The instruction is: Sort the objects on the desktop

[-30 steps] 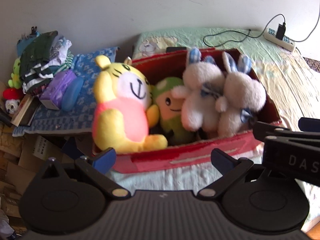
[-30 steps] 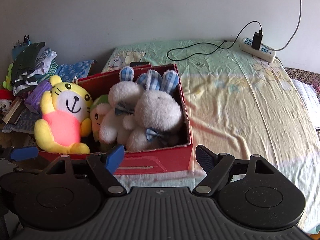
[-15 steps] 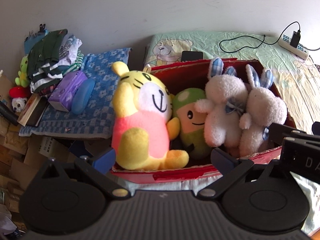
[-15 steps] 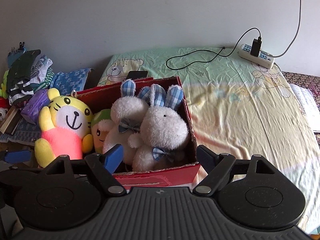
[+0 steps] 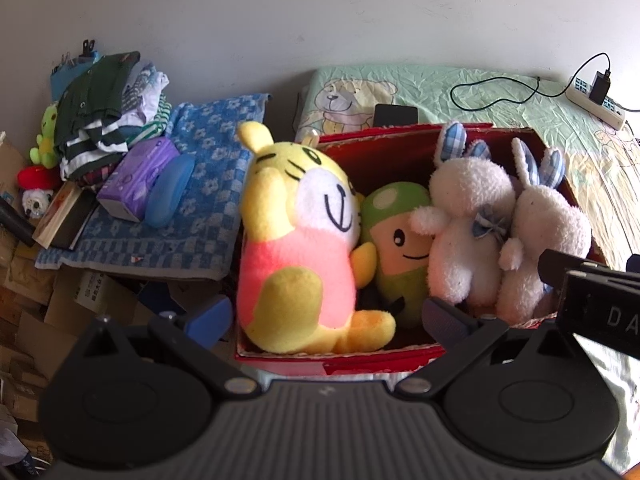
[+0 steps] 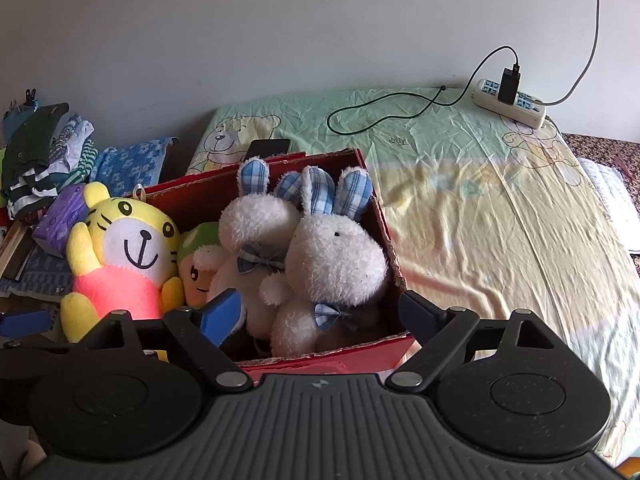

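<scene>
A red cardboard box (image 5: 400,144) (image 6: 188,196) on the bed holds a yellow tiger plush (image 5: 296,248) (image 6: 124,256), a green mushroom plush (image 5: 400,248) (image 6: 198,256) and two white rabbits (image 5: 468,232) (image 6: 336,264). My left gripper (image 5: 328,316) hovers open over the box's near left corner, in front of the tiger, pressing on nothing. My right gripper (image 6: 320,314) hangs over the near right part, its jaws still opening. The rabbits show between the jaws, and the pads (image 6: 222,312) touch neither. Its black housing (image 5: 600,300) juts in at the left wrist view's right edge.
Behind the box lie a dark phone (image 6: 268,148), a black cable (image 6: 380,112) and a power strip (image 6: 510,100) on the bear-print sheet (image 6: 480,200). At the left are a blue towel (image 5: 192,200), a purple pack (image 5: 136,176), piled clothes (image 5: 104,108) and cardboard boxes (image 5: 60,300).
Both grippers have drifted left along the box's near side, so box and toys sit further right and closer in both views. The right jaws have spread a little wider.
</scene>
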The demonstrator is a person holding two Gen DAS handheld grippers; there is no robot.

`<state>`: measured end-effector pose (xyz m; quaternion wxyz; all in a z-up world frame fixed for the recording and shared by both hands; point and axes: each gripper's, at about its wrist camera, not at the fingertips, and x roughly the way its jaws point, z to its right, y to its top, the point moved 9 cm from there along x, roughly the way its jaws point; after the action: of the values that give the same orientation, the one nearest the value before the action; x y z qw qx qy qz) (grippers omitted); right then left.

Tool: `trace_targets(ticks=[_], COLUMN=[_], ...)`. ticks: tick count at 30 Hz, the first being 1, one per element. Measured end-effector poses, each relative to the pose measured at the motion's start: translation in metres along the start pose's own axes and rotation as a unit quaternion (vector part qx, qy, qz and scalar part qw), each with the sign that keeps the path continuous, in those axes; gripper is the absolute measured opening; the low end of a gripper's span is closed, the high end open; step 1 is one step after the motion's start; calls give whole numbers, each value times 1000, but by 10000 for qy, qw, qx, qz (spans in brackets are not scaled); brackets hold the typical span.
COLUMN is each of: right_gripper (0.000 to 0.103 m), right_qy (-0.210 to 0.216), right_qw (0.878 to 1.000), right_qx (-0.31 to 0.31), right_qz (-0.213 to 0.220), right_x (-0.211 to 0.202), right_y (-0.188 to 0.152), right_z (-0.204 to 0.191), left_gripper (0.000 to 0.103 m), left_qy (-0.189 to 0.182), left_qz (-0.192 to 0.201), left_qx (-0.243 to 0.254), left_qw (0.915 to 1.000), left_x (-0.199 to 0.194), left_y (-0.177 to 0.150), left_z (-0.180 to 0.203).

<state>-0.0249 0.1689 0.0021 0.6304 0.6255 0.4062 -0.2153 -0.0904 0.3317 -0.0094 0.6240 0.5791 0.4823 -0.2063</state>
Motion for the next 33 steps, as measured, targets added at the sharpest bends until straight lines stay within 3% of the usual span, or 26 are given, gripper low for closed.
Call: trace_targets(ticks=[12, 33], right_gripper=[89, 89], right_qy=[228, 235], right_qw=[9992, 9993], right_qx=[-313, -273], right_qz=[-74, -106], right_x=[14, 24], right_y=[12, 20], right_z=[-11, -1], left_gripper=[102, 102], left_qy=[174, 200], left_qz=[-139, -132], left_qx=[-296, -162], left_qw=[9993, 9996], left_x=[10, 15], left_y=[4, 11], left_z=[-11, -2])
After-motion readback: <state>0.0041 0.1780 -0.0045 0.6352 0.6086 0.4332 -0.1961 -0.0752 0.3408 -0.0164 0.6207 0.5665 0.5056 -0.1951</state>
